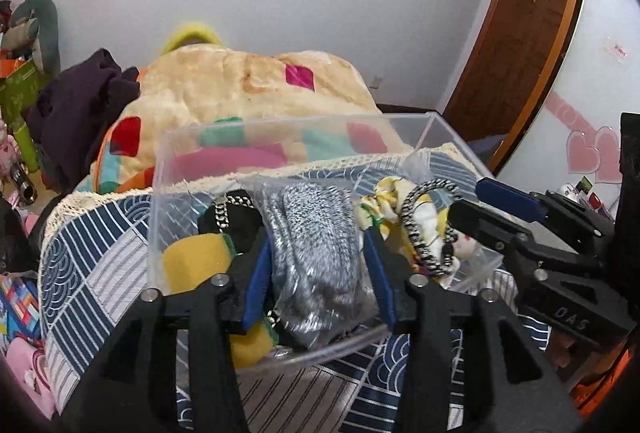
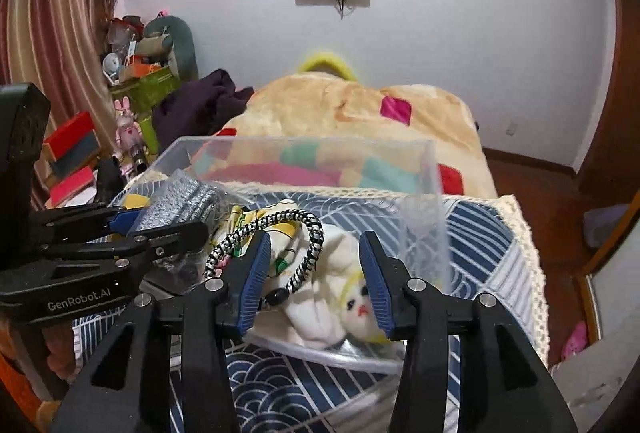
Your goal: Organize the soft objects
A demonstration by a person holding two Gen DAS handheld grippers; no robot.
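A clear plastic box (image 1: pixel 280 125) (image 2: pixel 424 169) stands on the blue patterned cloth. Inside lie a bagged grey knit item (image 1: pixel 316 229) (image 2: pixel 180 201), a yellow sponge (image 1: pixel 196 265), a black piece with a chain (image 1: pixel 232 209), a white plush doll (image 1: pixel 424 221) (image 2: pixel 340 297) and a black-and-white braided cord (image 1: pixel 424 229) (image 2: pixel 304 229). My left gripper (image 1: pixel 318 245) is open, its fingers on either side of the grey item without closing on it. My right gripper (image 2: pixel 316 253) is open over the doll and cord; it shows at the right of the left wrist view (image 1: pixel 472 201).
The box sits on a blue and white patterned cover (image 1: pixel 88 265) (image 2: pixel 480 233) with a lace edge. Behind it lies a beige blanket with coloured patches (image 1: pixel 240 81) (image 2: pixel 360 105) and a dark purple garment (image 1: pixel 76 101) (image 2: pixel 200 101). Clutter stands at the left wall (image 2: pixel 136 73). A wooden door (image 1: pixel 516 41) is at the right.
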